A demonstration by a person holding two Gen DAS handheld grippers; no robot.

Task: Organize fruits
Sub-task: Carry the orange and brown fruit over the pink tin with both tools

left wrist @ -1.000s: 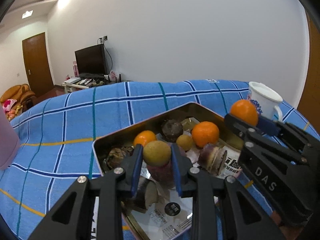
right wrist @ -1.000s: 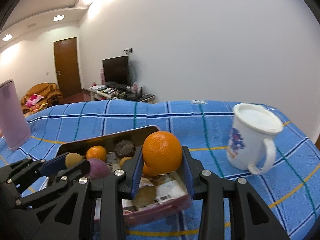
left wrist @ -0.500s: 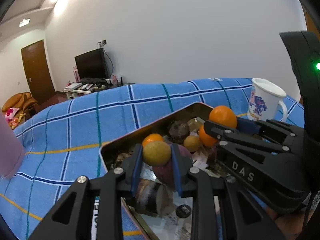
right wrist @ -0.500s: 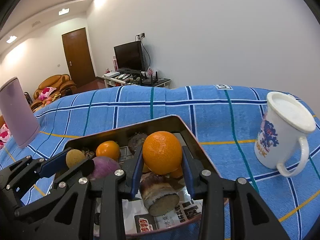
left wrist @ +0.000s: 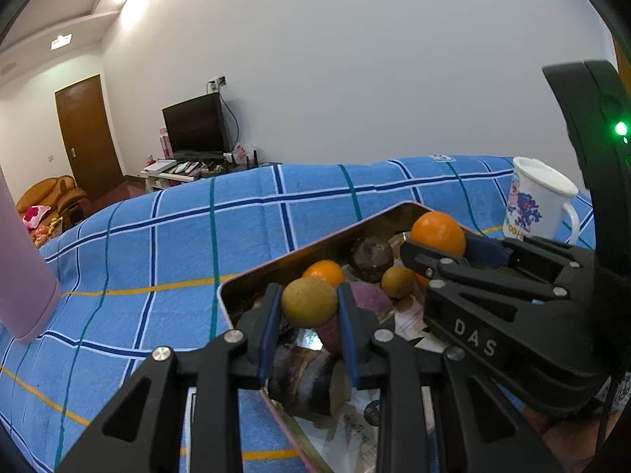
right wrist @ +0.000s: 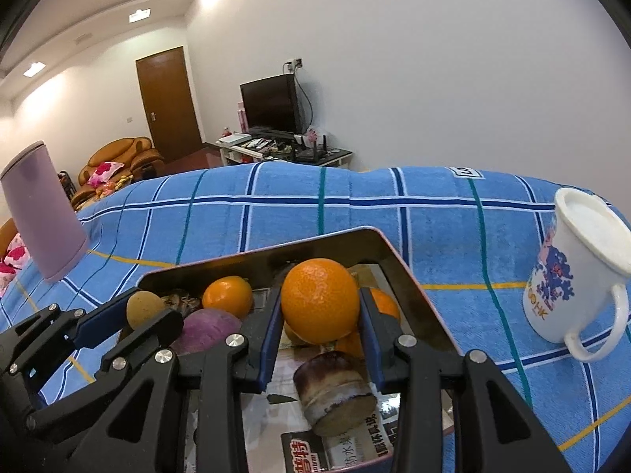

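Observation:
My left gripper [left wrist: 309,303] is shut on a small yellow-brown fruit [left wrist: 308,301] and holds it over the near left part of the metal tin [left wrist: 276,266]. My right gripper [right wrist: 320,307] is shut on a large orange [right wrist: 319,305] above the tin [right wrist: 260,256]. Each gripper shows in the other's view: the right one [left wrist: 453,244] with its orange [left wrist: 437,232], the left one [right wrist: 146,311] with its fruit [right wrist: 142,308]. In the tin lie a small orange [right wrist: 227,295], a purple fruit [right wrist: 205,329], a dark round fruit [left wrist: 371,258], a cut purple yam piece [right wrist: 335,390] and paper packets.
The tin sits on a blue checked cloth [left wrist: 177,244]. A white printed mug [right wrist: 574,272] stands to the tin's right, also in the left wrist view [left wrist: 538,201]. A pink tumbler [right wrist: 41,213] stands at the far left. A TV stand and sofa lie beyond the table.
My right gripper has carried the orange from beside the mug in over the tin. Both grippers have kept their fruit and have drawn closer over the tin.

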